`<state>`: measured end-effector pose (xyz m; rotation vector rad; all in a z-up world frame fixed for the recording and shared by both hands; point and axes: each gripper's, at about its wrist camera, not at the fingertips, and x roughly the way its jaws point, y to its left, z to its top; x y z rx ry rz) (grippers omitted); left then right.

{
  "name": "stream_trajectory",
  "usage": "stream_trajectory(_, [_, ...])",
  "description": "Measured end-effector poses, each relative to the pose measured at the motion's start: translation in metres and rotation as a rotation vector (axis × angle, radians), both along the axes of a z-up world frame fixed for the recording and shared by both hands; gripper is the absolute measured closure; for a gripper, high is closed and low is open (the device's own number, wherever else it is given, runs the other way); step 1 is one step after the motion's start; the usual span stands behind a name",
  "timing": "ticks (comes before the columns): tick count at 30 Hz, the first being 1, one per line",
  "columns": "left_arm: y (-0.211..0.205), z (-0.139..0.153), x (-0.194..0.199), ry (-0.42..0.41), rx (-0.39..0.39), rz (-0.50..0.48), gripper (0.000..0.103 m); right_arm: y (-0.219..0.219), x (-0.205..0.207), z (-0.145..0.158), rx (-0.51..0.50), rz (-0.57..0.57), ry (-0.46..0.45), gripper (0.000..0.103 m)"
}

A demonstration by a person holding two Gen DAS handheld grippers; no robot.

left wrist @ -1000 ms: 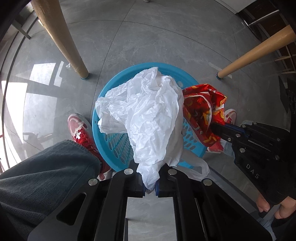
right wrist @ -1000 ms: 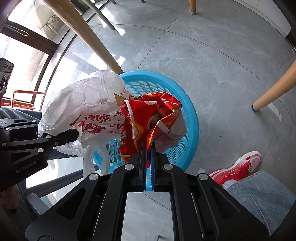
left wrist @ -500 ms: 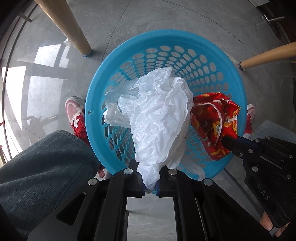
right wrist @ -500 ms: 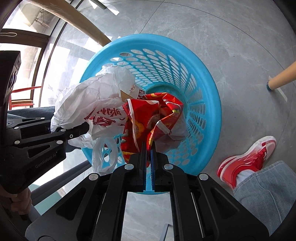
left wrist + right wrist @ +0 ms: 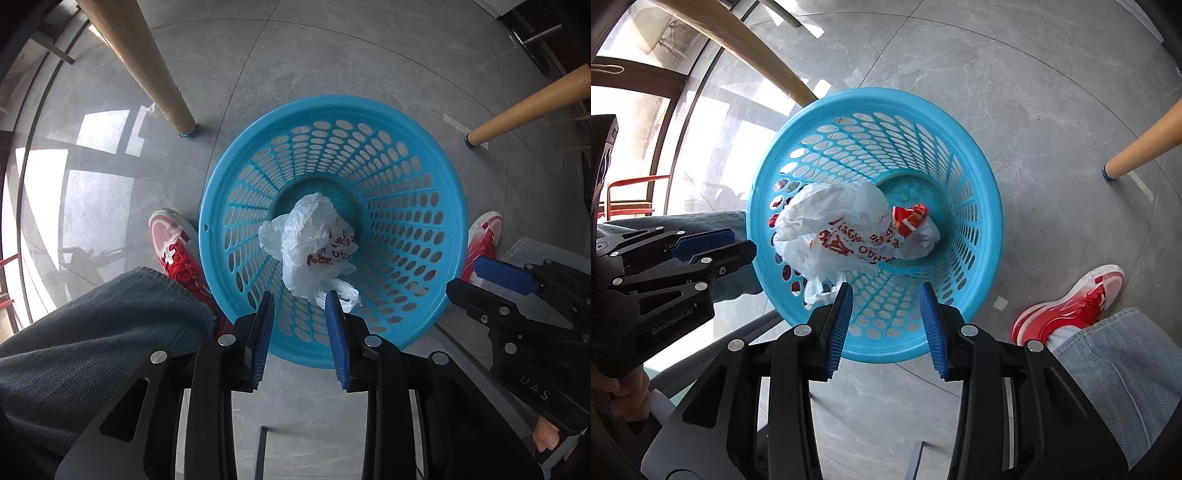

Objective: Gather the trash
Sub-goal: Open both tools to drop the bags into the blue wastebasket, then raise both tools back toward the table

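A round blue perforated basket (image 5: 436,177) stands on the grey tile floor; it also shows in the right wrist view (image 5: 982,206). Inside lies a crumpled white plastic bag (image 5: 314,240) with red print, seen in the right wrist view (image 5: 831,229) too. A red snack wrapper (image 5: 909,219) lies beside the bag at the basket's bottom. My left gripper (image 5: 300,306) is open and empty above the basket's near rim. My right gripper (image 5: 886,299) is open and empty above the near rim. Each gripper shows at the edge of the other's view.
Wooden furniture legs (image 5: 147,70) (image 5: 524,110) stand on the floor beyond the basket. The person's red shoes (image 5: 173,247) (image 5: 1071,306) and jeans legs flank the basket closely. A window wall (image 5: 635,110) lies to the left.
Both grippers have opened. The white bag and the red wrapper have dropped from the jaws to the bottom of the basket. Both grippers have risen slightly.
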<state>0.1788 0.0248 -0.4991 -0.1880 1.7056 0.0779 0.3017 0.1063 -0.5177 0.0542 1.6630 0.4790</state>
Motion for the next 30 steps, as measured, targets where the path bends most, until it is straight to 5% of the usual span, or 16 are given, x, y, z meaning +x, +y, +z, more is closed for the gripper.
stream_trajectory(15, [-0.007, 0.096, -0.039, -0.191, 0.027, -0.013, 0.056, -0.029, -0.039, 0.105, 0.02, 0.001, -0.177, 0.043])
stream_trajectory(21, [-0.013, 0.144, -0.066, -0.294, 0.018, -0.039, 0.04, -0.04, -0.061, 0.153, 0.036, -0.011, -0.269, 0.032])
stream_trajectory(23, [-0.017, 0.157, -0.074, -0.325, 0.018, -0.052, 0.028, -0.043, -0.069, 0.169, 0.052, -0.006, -0.299, 0.028])
stream_trajectory(30, [-0.022, 0.199, -0.097, -0.412, 0.008, -0.095, 0.023, -0.05, -0.088, 0.224, 0.092, -0.007, -0.394, 0.022])
